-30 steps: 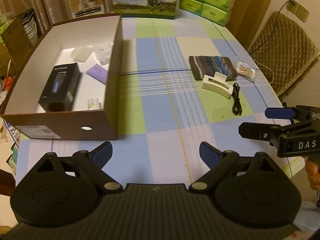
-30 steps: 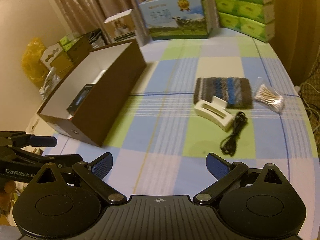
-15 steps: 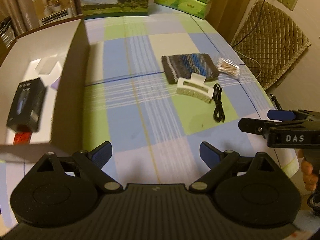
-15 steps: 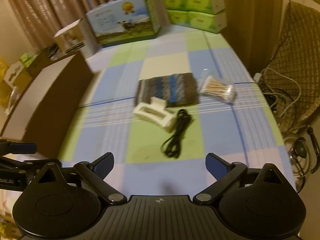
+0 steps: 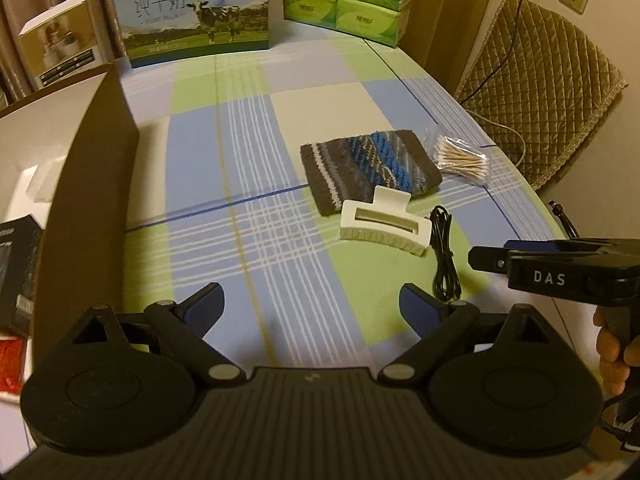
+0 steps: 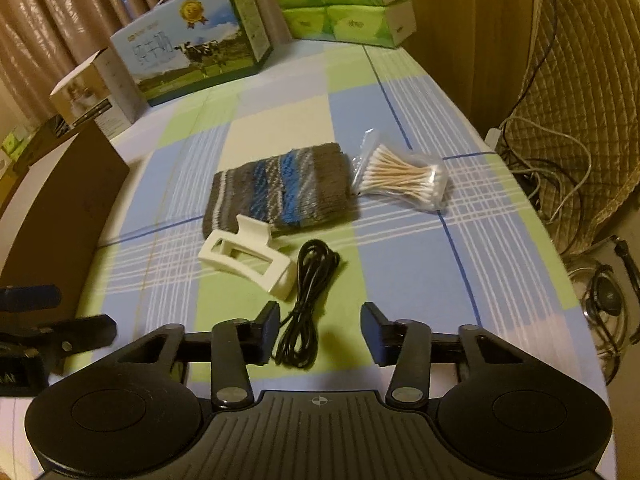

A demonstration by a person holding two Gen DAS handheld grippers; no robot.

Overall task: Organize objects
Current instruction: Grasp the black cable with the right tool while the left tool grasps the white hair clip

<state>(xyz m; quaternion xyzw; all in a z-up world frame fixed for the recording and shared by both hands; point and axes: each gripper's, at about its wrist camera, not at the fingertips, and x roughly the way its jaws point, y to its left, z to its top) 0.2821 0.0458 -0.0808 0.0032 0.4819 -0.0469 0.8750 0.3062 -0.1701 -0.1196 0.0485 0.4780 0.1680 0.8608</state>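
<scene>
Right wrist view: the right gripper [image 6: 320, 330], fingers half-closed and just narrowed on nothing, is poised above the cable [image 6: 306, 300] on the worktop [image 6: 400, 264]. Descent and pinching are required next.

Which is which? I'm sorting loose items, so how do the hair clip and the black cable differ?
The hair clip is cream-white; the black cable is dark. The hair clip is a rigid, blocky shape with a slot; the black cable is thin and lies in a loose bundle. The hair clip overlaps the knit pouch's edge; the black cable does not. Both lie side by side on the checked tablecloth.
</scene>
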